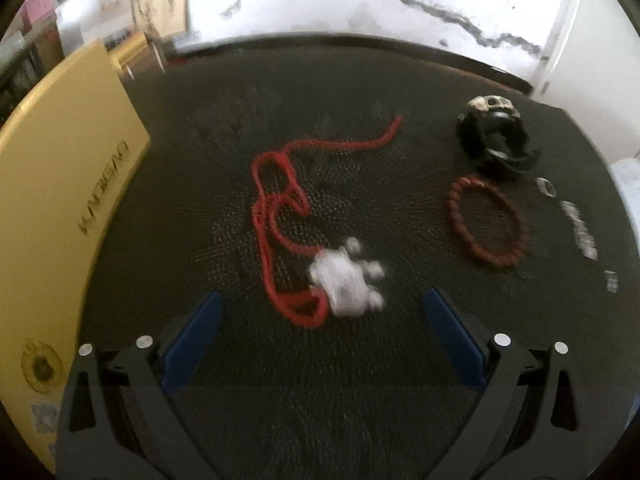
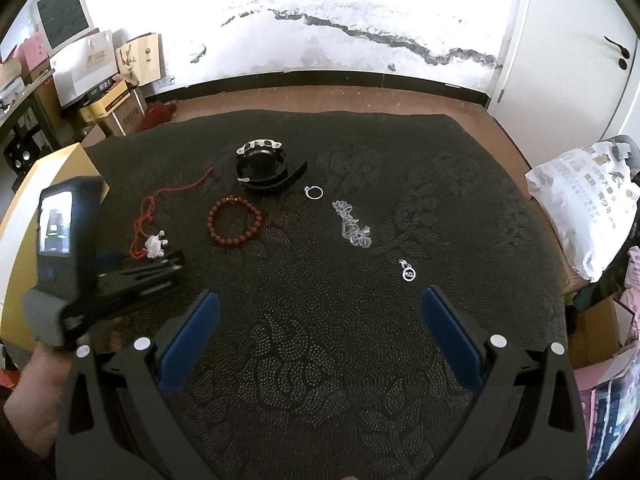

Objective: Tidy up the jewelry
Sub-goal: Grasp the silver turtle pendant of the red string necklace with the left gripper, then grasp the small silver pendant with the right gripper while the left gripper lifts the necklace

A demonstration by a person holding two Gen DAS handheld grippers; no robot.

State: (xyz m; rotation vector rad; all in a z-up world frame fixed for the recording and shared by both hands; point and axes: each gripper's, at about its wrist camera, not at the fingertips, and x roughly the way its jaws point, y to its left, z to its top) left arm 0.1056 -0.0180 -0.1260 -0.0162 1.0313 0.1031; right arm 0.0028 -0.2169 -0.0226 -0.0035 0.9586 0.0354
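Observation:
A red cord necklace (image 1: pixel 276 204) with a white pendant (image 1: pixel 348 280) lies on the dark cloth just ahead of my open left gripper (image 1: pixel 324 312); it also shows in the right wrist view (image 2: pixel 146 220). A red bead bracelet (image 1: pixel 486 222) (image 2: pixel 235 220), a black watch (image 1: pixel 496 136) (image 2: pixel 266 168), a silver ring (image 2: pixel 313 192), a silver chain (image 2: pixel 352 226) and a small round charm (image 2: pixel 408 273) lie spread on the cloth. My right gripper (image 2: pixel 320 312) is open and empty, well short of the jewelry. The left gripper (image 2: pixel 132 276) shows at the left of the right wrist view.
A yellow box (image 1: pixel 60 200) (image 2: pixel 44 172) lies at the cloth's left edge. The dark patterned cloth (image 2: pixel 320 360) covers the table. A white plastic bag (image 2: pixel 584 208) sits off the right edge. Cardboard boxes and paper bags (image 2: pixel 104 80) stand by the far wall.

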